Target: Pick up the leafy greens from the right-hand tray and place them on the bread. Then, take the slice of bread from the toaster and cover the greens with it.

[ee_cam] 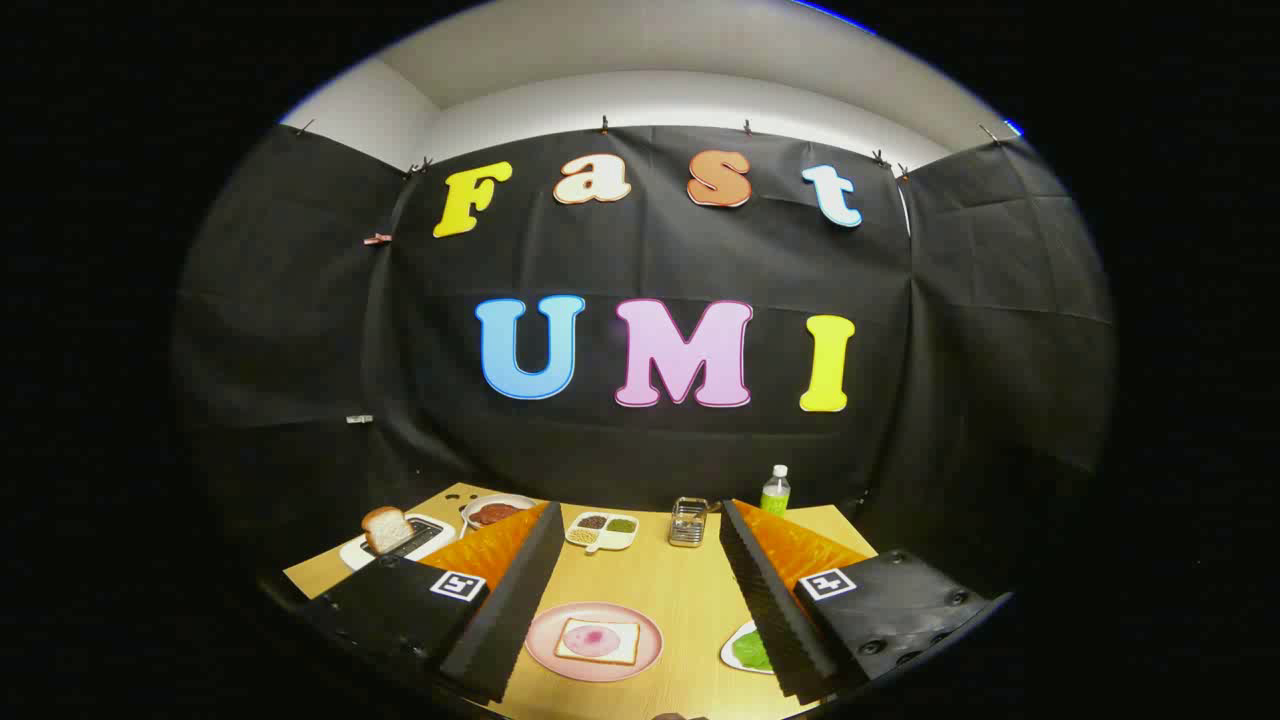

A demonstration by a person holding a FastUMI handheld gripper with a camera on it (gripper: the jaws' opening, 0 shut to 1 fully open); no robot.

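My gripper point(640, 640) is open and held above the wooden table point(660, 575), with nothing between its fingers. Between the fingers, low down, lies a pink plate point(545, 640) holding a slice of bread point(598, 640) topped with a pink round slice. The leafy greens point(750, 652) lie on a white tray point(730, 650) just inside the right finger, partly hidden by it. Beyond the left finger stands a white toaster point(405, 543) with a slice of bread point(385, 528) sticking up out of it.
At the back of the table are a white bowl with reddish food point(493, 512), a white divided dish of condiments point(603, 530), a small metal rack point(688, 522) and a green bottle with a white cap point(775, 490). The black cloth wall stands close behind.
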